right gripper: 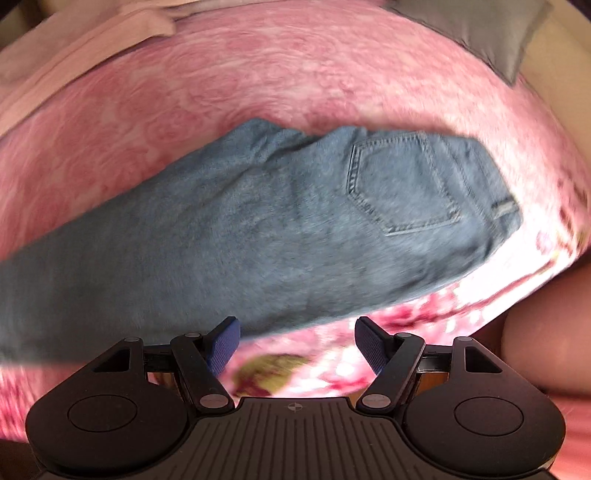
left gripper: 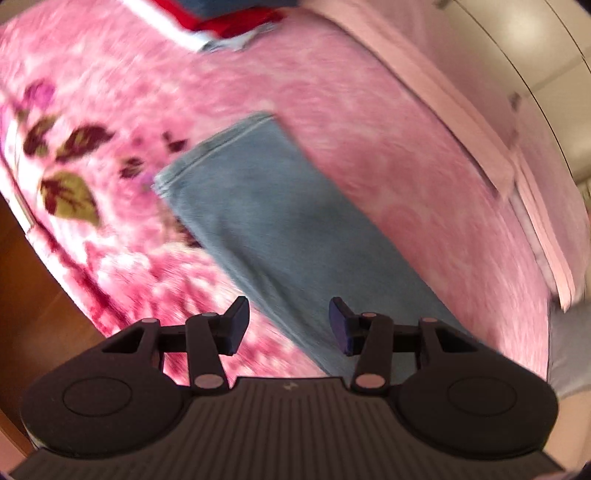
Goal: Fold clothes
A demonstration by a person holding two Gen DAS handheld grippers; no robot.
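Landmark: jeans (right gripper: 280, 229), blue denim, lying flat and lengthwise on pink floral blanket (right gripper: 258, 74).

Left wrist view: leaf print (left gripper: 70, 199) on blanket left of jeans leg; hem end (left gripper: 218, 147) farthest from camera. Left gripper (left gripper: 289, 325) above leg's near part, jaws apart, nothing between pads, no contact visible. Red-and-white cloth (left gripper: 229, 22) beyond hem. Pale pink folded fabric (left gripper: 461, 110) right of jeans.

Right wrist view: leg runs off left; back pocket (right gripper: 402, 184) toward right end. Right gripper (right gripper: 297, 345) at jeans' near edge, jaws wide, empty. Grey pillow (right gripper: 480, 29) beyond, right.
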